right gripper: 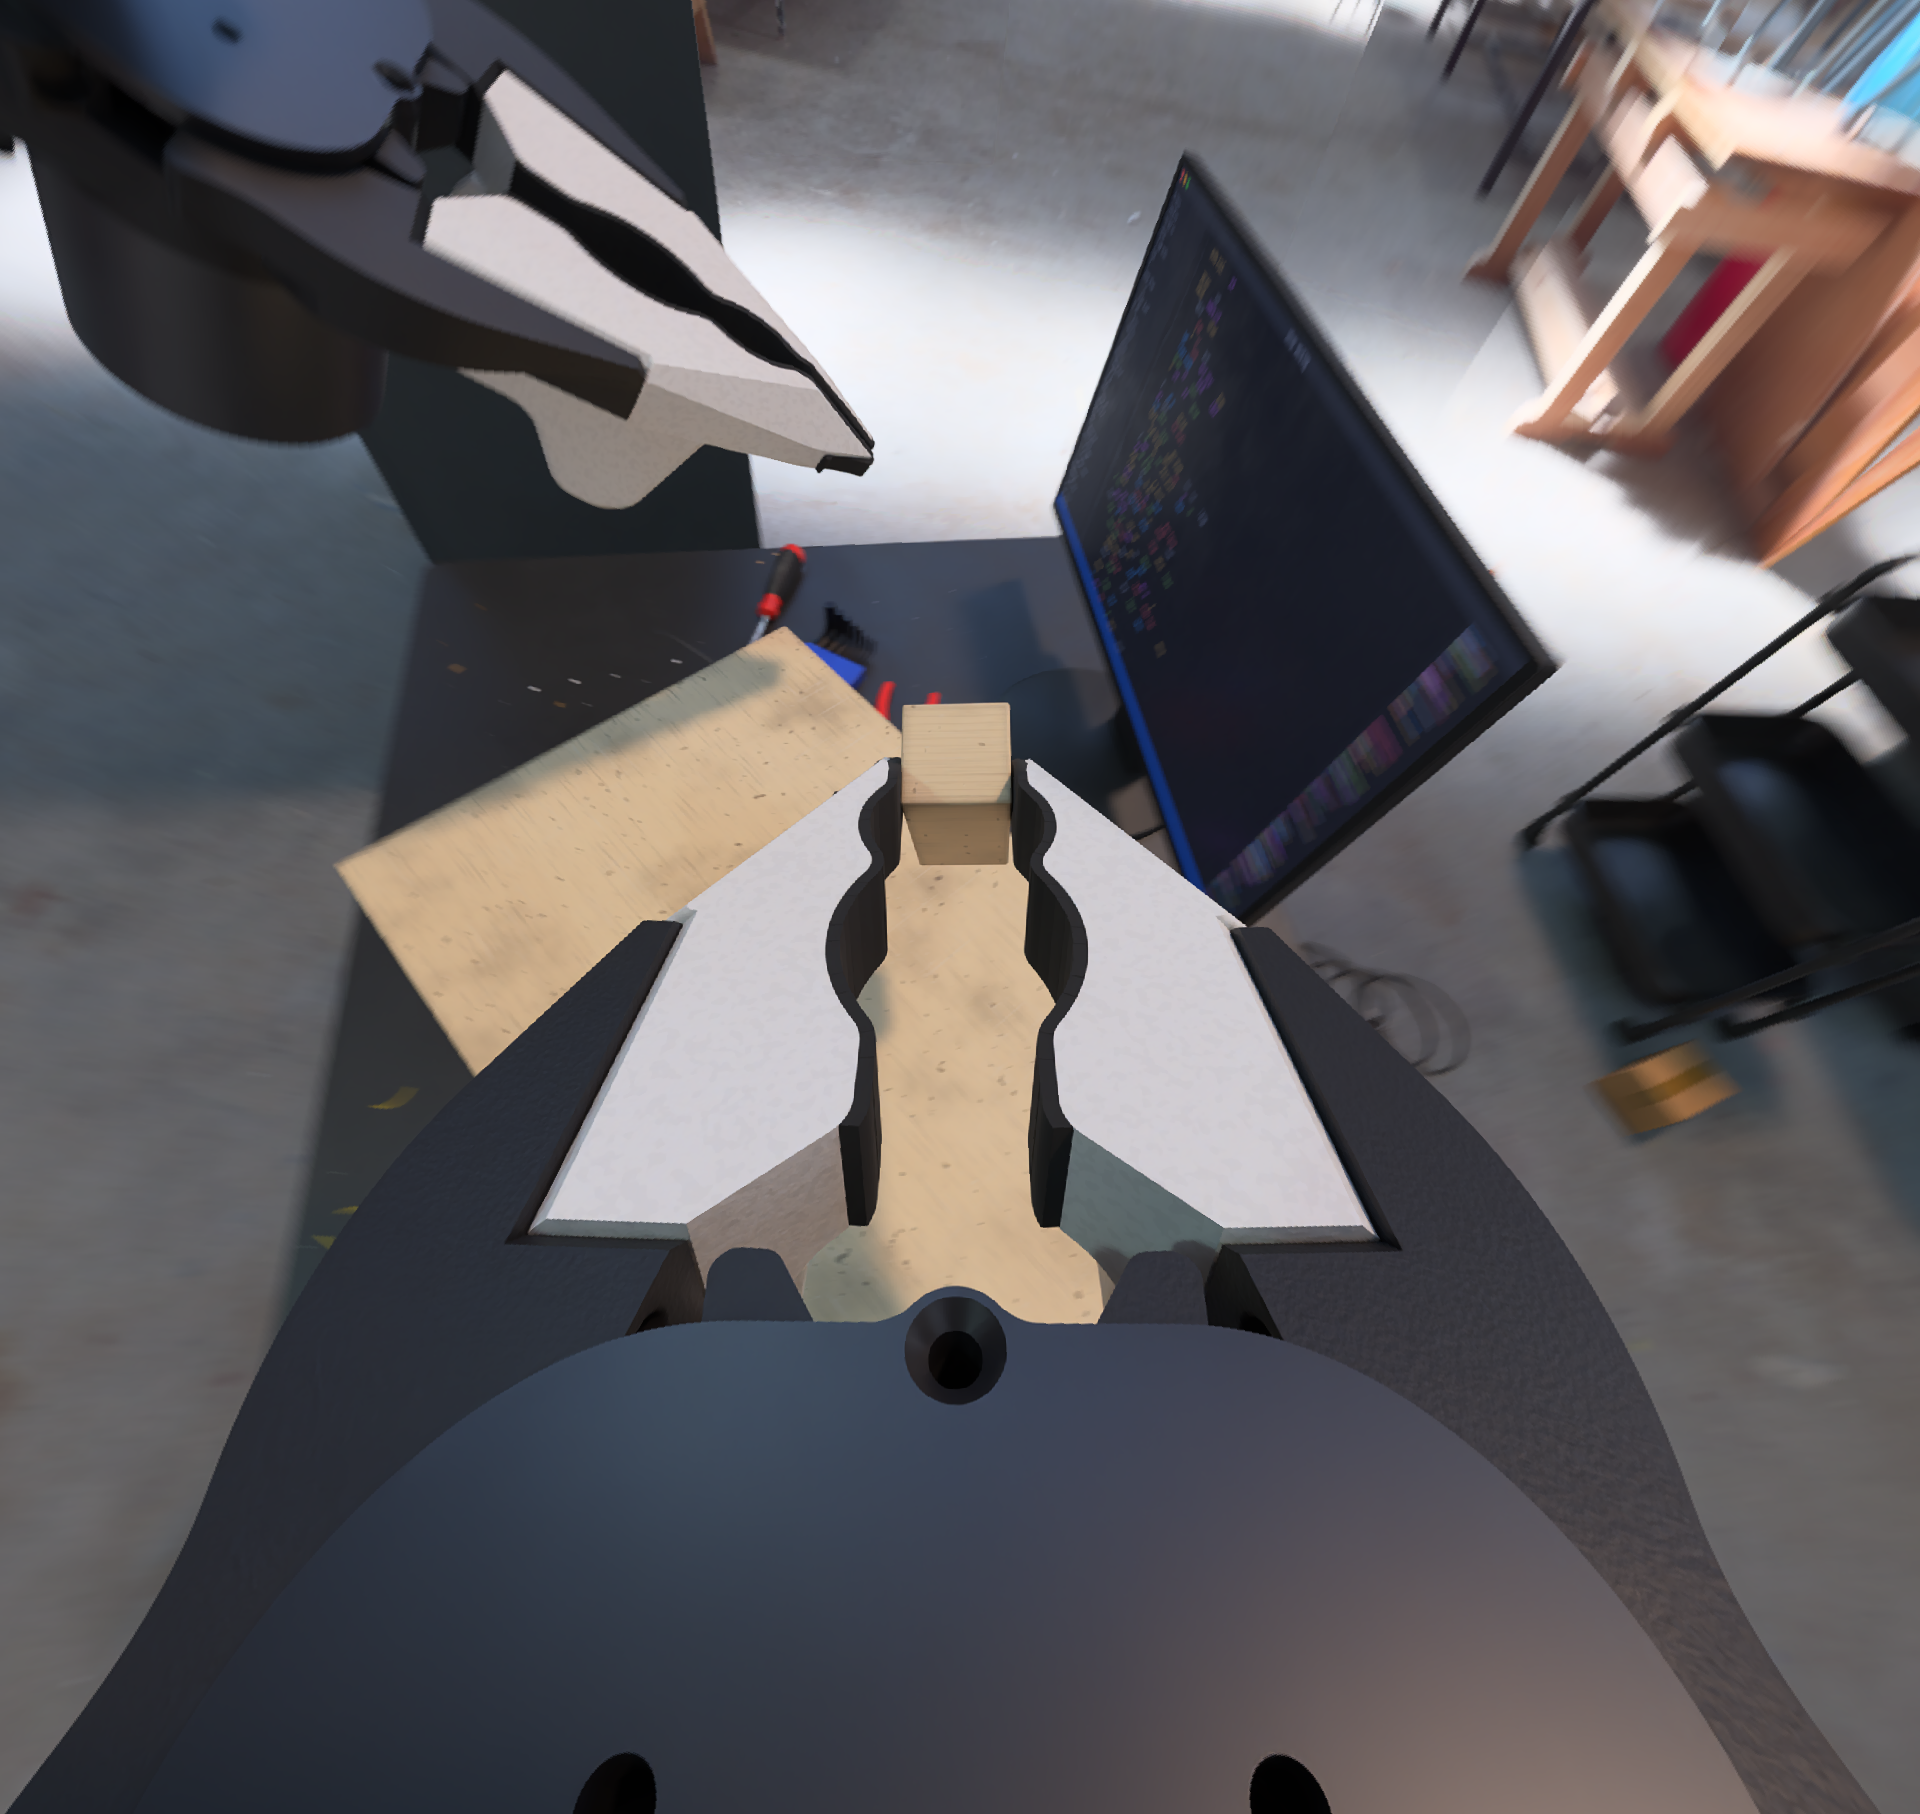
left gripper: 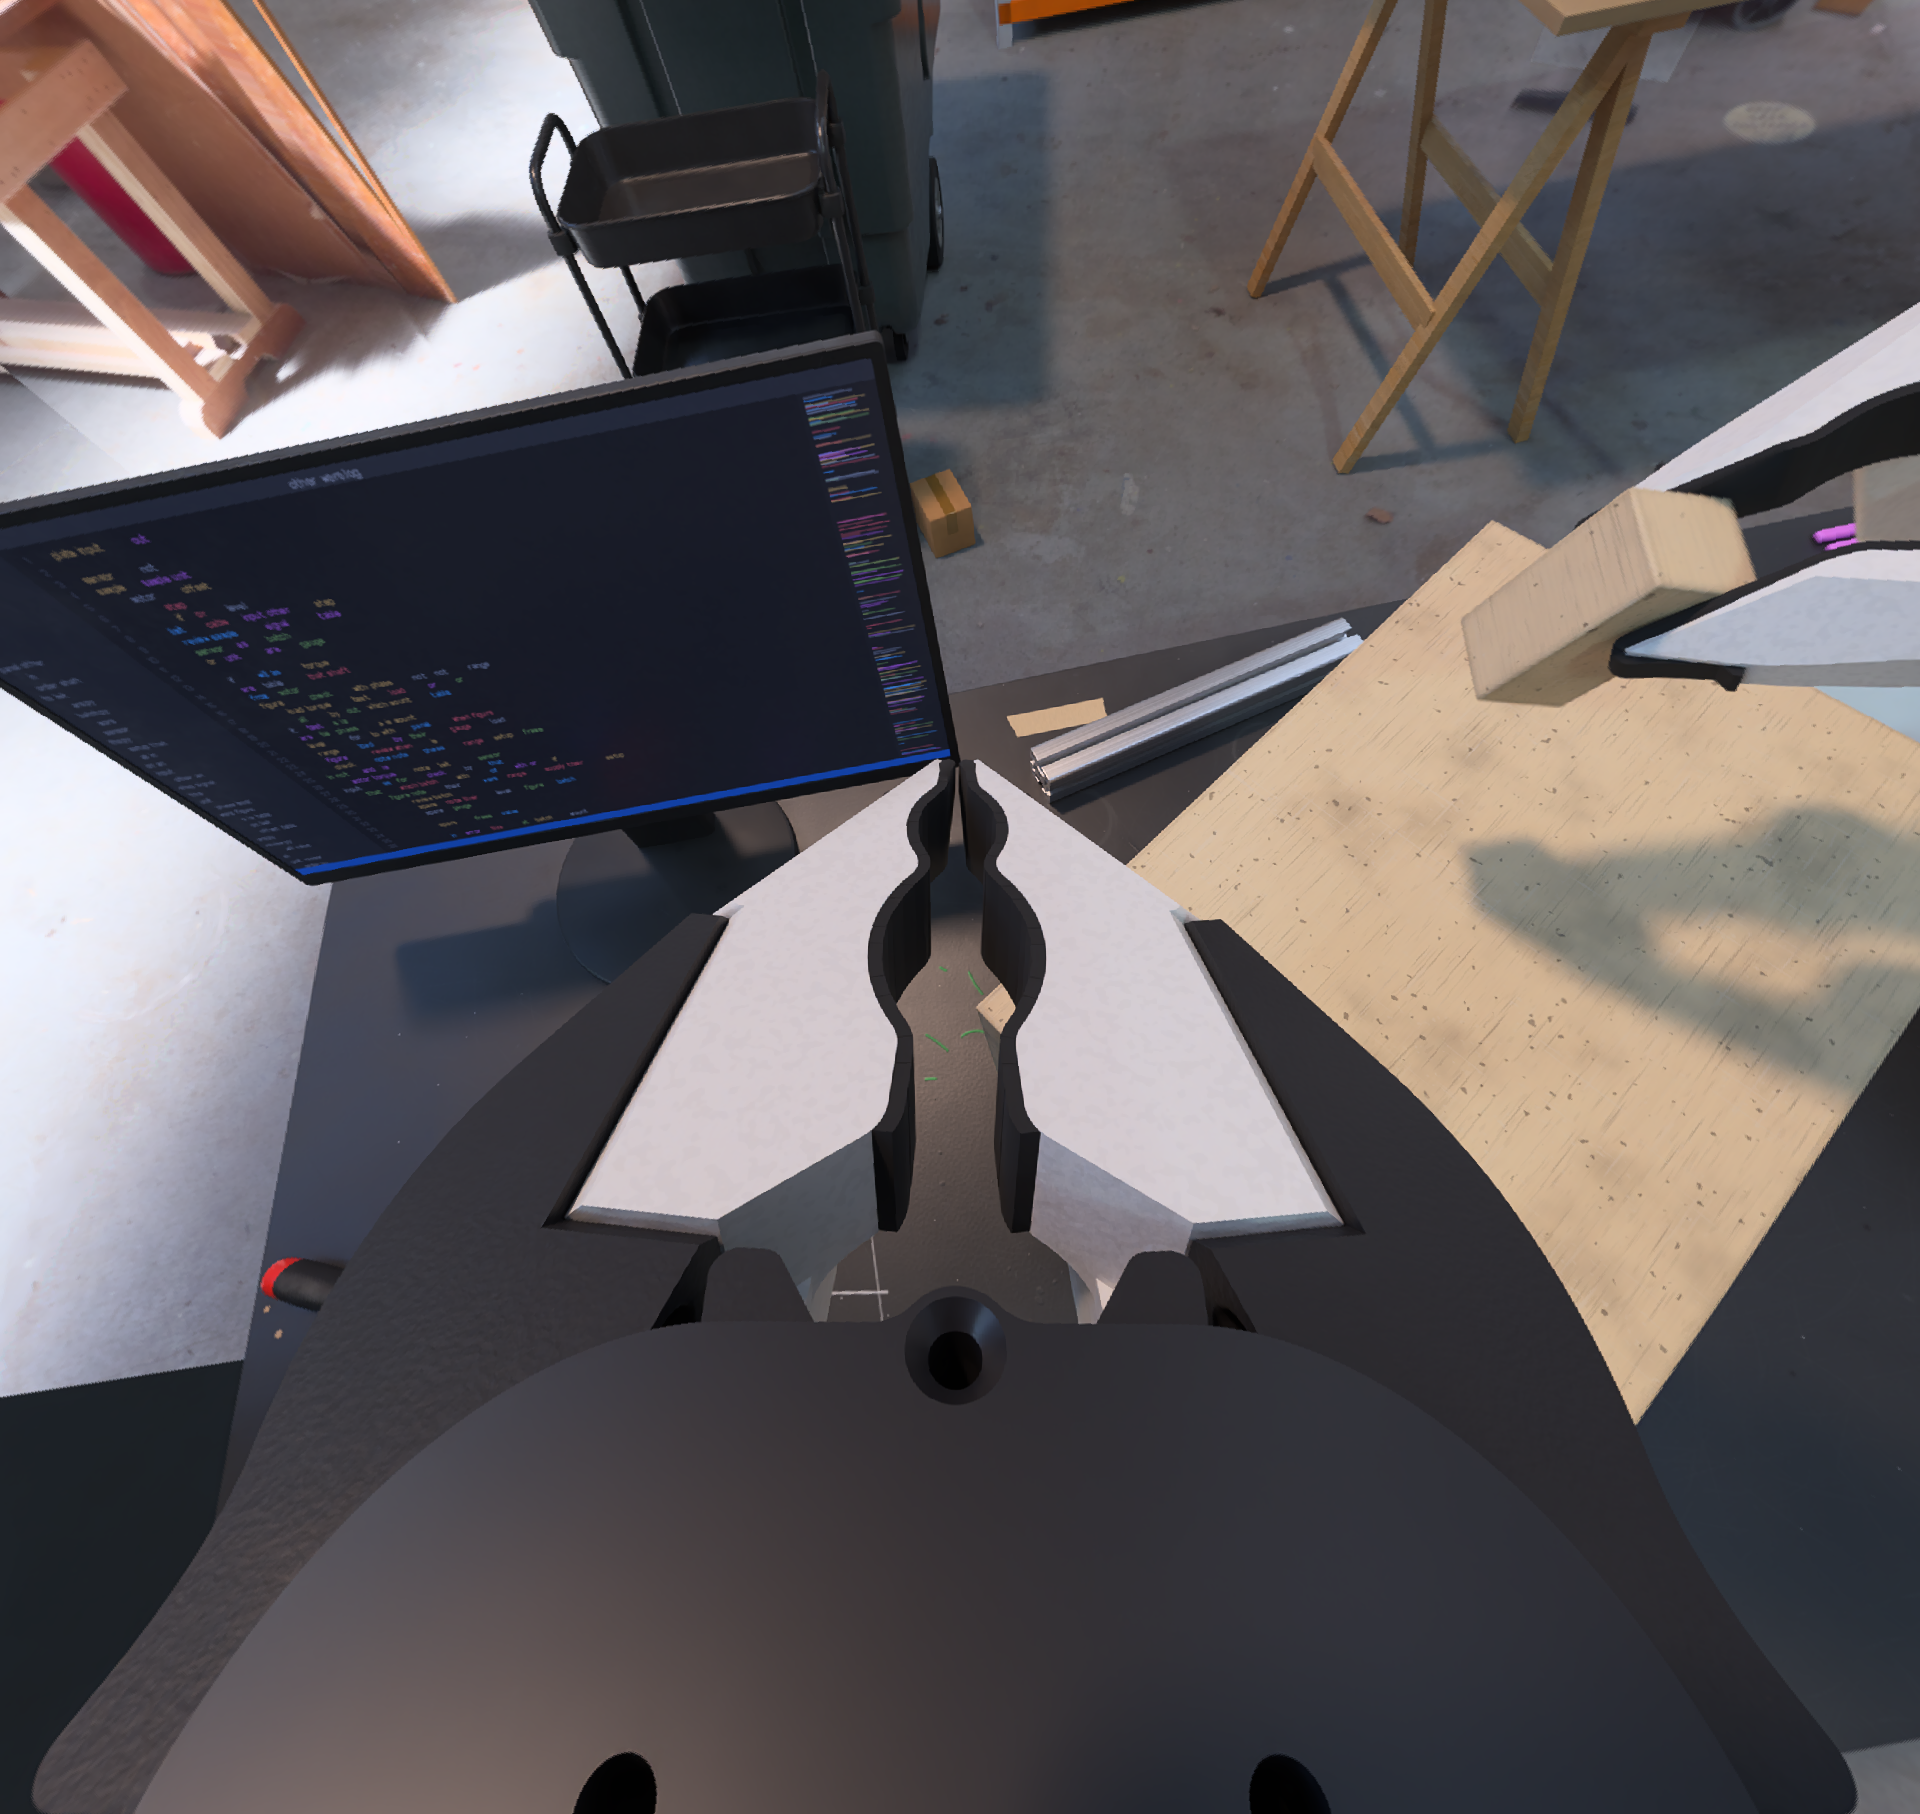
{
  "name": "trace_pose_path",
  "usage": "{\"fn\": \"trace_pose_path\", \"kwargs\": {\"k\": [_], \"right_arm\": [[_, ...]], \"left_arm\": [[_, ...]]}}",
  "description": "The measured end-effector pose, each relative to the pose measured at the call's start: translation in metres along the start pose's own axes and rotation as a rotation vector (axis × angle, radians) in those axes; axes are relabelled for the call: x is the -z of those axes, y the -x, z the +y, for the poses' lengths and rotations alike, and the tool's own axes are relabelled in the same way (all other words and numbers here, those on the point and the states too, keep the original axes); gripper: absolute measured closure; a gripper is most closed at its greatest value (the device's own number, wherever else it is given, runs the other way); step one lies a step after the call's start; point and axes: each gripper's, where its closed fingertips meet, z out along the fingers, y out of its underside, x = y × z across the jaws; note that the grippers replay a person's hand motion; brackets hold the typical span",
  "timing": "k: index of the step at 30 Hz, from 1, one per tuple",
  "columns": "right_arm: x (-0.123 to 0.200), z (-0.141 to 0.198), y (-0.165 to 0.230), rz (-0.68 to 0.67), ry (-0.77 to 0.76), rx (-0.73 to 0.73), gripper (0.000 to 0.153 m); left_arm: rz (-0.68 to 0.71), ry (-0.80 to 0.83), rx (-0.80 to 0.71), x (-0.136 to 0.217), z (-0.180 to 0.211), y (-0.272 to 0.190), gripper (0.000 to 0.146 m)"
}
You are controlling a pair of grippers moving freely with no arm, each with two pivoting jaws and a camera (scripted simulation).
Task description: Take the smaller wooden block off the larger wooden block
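Block [right gripper: 956,788], sm. pale wood, gripped by right claw [right gripper: 956,777].

Each gripper, the left gripper [left gripper: 957,777] and the right gripper [right gripper: 956,777], has a broad, rounded matte black body with a round recessed hole just behind its fingers. The fingers [right gripper: 727,1037] are pale grey wedges tapering to points. Wavy black pads line their inner edges.
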Motion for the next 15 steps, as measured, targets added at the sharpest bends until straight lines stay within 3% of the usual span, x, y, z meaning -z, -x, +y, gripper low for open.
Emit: {"fn": "trace_pose_path", "kwargs": {"k": [3, 8, 10, 15], "right_arm": [[-0.003, 0.007, -0.001, -0.047, 0.023, -0.134, 0.132], [-0.004, 0.007, 0.001, -0.014, 0.012, -0.004, 0.132], [-0.005, 0.011, 0.003, -0.016, 0.029, -0.028, 0.132], [-0.008, 0.023, 0.002, -0.157, 0.034, -0.39, 0.132]], "left_arm": [[-0.001, -0.001, 0.01, 0.0, 0.0, 0.0, 0.145], [0.001, -0.001, 0.005, 0.001, 0.001, 0.001, 0.146], [0.002, -0.008, -0.004, 0.0, 0.001, 0.0, 0.146], [-0.002, -0.034, -0.036, -0.001, -0.001, -0.003, 0.146]]}}
